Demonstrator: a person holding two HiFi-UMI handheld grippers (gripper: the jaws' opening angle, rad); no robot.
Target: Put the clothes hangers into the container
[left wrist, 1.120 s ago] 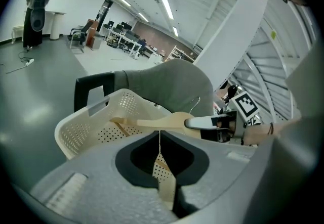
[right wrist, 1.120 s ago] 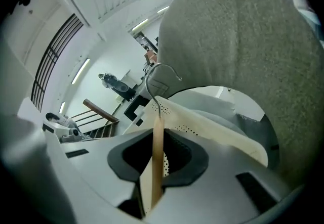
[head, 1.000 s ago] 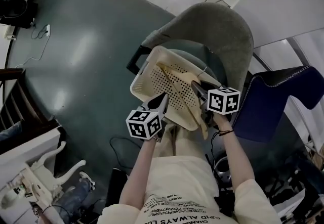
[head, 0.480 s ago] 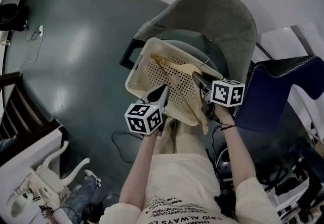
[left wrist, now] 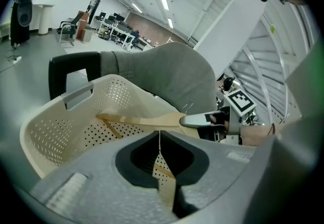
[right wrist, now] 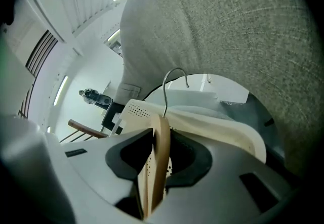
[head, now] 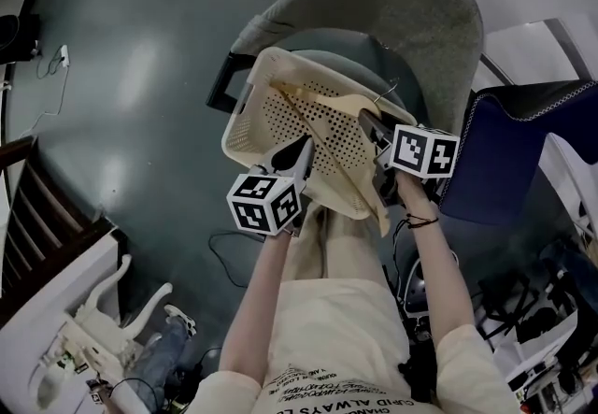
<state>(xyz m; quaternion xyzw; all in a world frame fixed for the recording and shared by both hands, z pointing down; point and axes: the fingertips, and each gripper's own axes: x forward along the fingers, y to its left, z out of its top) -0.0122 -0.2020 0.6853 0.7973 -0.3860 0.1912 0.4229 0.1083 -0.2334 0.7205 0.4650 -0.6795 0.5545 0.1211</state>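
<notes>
- Overhead, in the head view, a cream perforated basket [head: 257,127] rests on the seat of a grey chair [head: 411,1]. A wooden hanger [head: 322,100] lies across the basket's mouth, with its wire hook toward 1 o'clock. The left claw [head: 301,149] reaches it from 6 o'clock and the right claw [head: 369,127] from 3 o'clock. The only legible writing is "ALWAYS" on the person's shirt [head: 327,347]; the remaining print is too small to read. The marker cubes bear patterns, not letters.
- Left gripper view: the left claw's tips are pressed together, and a strip of the hanger's wood is pinched lower down between the jaws. The basket wall [left wrist: 61,132] lies beyond at 10 o'clock.
- Right gripper view: the right claw's jaws have just been easing apart. The hanger's wooden shoulder [right wrist: 161,137] stands on edge between them, and the pads appear to touch both faces. The hook [right wrist: 172,79] rises at 12 o'clock.
- Handling, as a judgement: the hanger looks light and rigid, and its smooth wood may pivot in a pinch. The thick shoulder near the hook is the best place to grip. The hook could snag on the rim or the holes.
</notes>
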